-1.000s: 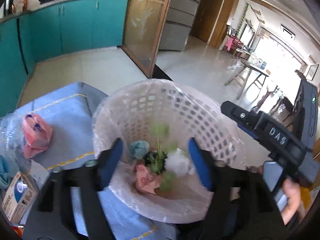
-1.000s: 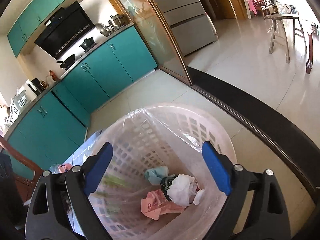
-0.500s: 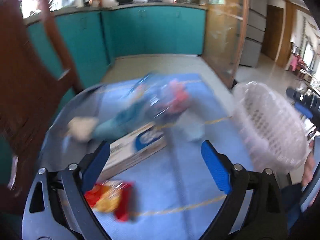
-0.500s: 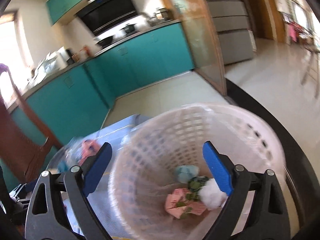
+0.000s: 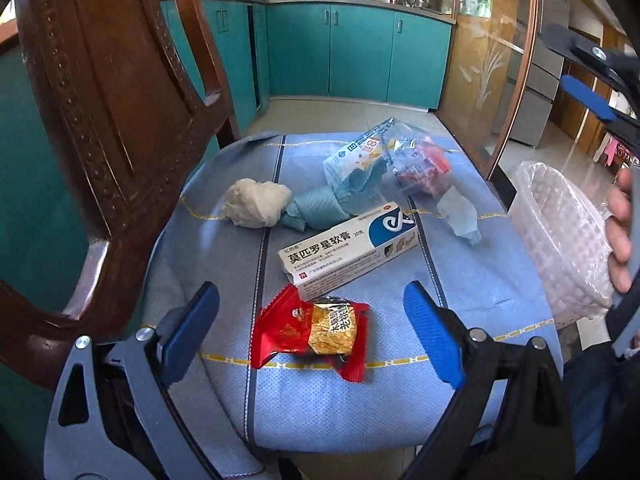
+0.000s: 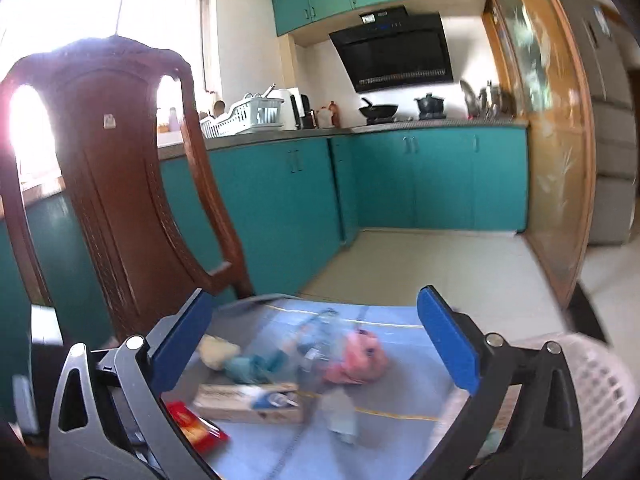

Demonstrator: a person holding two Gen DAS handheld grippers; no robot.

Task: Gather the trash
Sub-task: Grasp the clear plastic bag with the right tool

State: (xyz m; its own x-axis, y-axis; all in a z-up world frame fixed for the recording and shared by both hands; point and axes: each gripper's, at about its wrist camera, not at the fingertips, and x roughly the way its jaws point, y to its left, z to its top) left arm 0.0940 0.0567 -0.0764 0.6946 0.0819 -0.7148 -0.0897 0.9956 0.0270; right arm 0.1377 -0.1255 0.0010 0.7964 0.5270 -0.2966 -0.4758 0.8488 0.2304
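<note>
Both grippers spread wide and empty over the littered blue seat cushion.

Left wrist view: left gripper (image 5: 312, 334) angled down, jaws just opened wide, nothing between the pads; red snack wrapper (image 5: 310, 330) lies below, ointment box (image 5: 352, 250) beyond, blue cushion (image 5: 480, 276) beneath, lined basket (image 5: 560, 240) at right beside a hand (image 5: 620, 236). Right wrist view, blurred: right gripper (image 6: 314, 344) near level, jaws just opened fully, empty; wooden chair back (image 6: 108, 184) left, teal cabinets (image 6: 440, 176) behind.
</note>
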